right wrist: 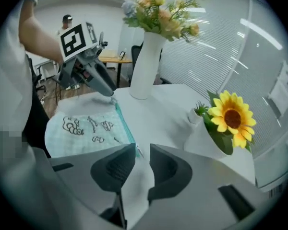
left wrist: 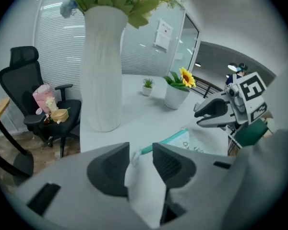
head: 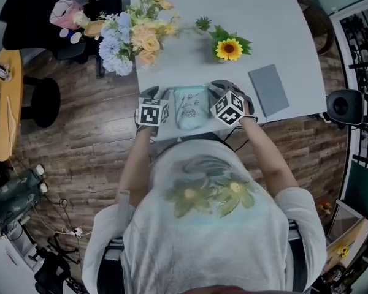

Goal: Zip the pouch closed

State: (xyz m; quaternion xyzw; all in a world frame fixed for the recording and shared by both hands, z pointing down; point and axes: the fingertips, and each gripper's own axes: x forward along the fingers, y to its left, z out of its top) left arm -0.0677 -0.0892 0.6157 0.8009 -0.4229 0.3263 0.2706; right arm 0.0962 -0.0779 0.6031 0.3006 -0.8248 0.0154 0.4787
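Right now the pouch point(head: 190, 107) lies flat at the near edge of the table point(head: 233, 17), straight ahead of you at 12 o'clock. The left gripper point(left wrist: 140, 150) sits at its 9 o'clock end and the right gripper point(right wrist: 142, 150) at its 3 o'clock end. Neither one is gripping: both sets of jaws stand part-way apart. The left pair frames the pale end of the teal zipper point(right wrist: 125, 126) without pinching it, and the right pair has only a small metal tab showing just beyond the gap, touched by neither pad.

Expect the pouch to be light and soft, a thin printed fabric that will bunch and slide on the smooth tabletop if you pull on one end alone. So pin the fabric corner at 9 o'clock and take the tab at 3 o'clock, which is small and probably slippery.

Some things you can't settle from here. The zipper line looks flat, but whether its teeth are meshed along the whole length is too fine to make out. The slider itself is partly hidden behind the right jaws, so that tab may or may not be its pull. The pouch's near edge is cut off by the gripper bodies.
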